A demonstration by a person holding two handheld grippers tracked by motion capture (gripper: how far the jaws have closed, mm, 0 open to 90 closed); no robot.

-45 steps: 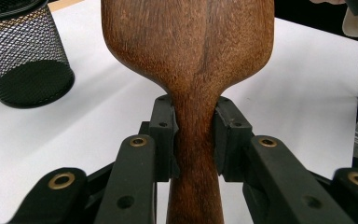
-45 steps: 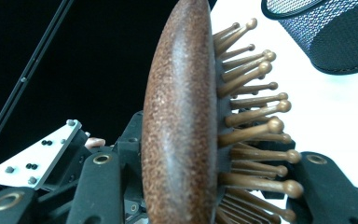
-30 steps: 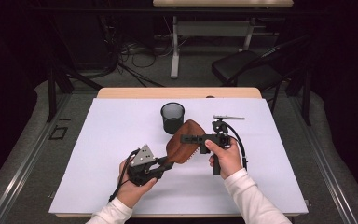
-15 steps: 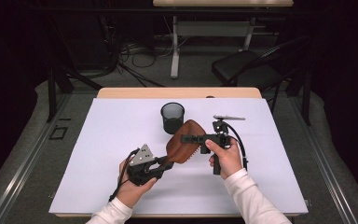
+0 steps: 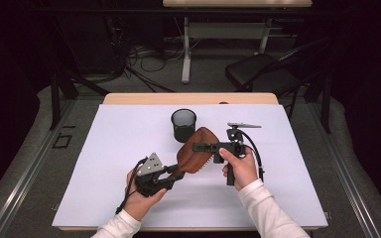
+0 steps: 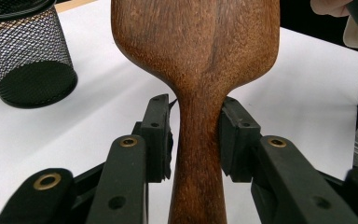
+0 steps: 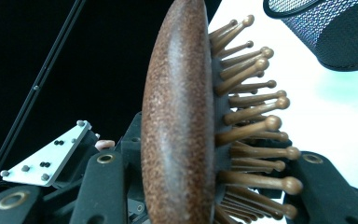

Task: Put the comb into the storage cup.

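Table (image 5: pixel 104 198), covered in a white sheet, took up the middle of the high view, with a black chair (image 5: pixel 263 72) and a tangle of cables on the floor beyond its far edge. Near the centre of the sheet a wooden hairbrush (image 5: pixel 194 151) was held up between two grippers, just in front of a black mesh cup (image 5: pixel 183 125) standing upright. The left gripper (image 5: pixel 171 173), carried in the person's left hand (image 5: pixel 141 196), had its jaws pressed in on the brush's narrow handle from both sides; the left gripper view showed the pads (image 6: pixel 235 137) touching the wood where the handle (image 6: pixel 198 154) widens into the head. The right gripper (image 5: pixel 201 147), carried in the right hand (image 5: pixel 240 168), reached the brush head from the other side. In the right gripper view its jaws straddled the head, one beside the smooth back (image 7: pixel 177 140) and one among the round-tipped bristles (image 7: pixel 256 126); whether they actually squeezed it I could not tell.
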